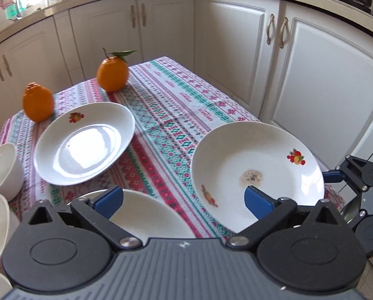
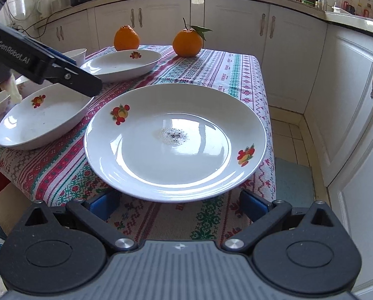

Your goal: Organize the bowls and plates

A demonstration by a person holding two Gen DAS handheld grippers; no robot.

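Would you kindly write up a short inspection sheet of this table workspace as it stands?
Surface: patterned tablecloth covers a small table.
Job's things: soiled plate nearest the right gripper; two more white plates; white bowls at the left edge.
Clutter: two oranges at the far side.
Grippers: left gripper open above the plates; right gripper open, fingers straddling the soiled plate's near rim, not closed on it.
Cables: a dark cord at the back wall.
Surroundings: white kitchen cabinets, countertop above.

free: tablecloth [image 1: 176,105] centre strip | blocked: plates [image 2: 173,137], oranges [image 1: 112,73], bowls [image 1: 1,170]
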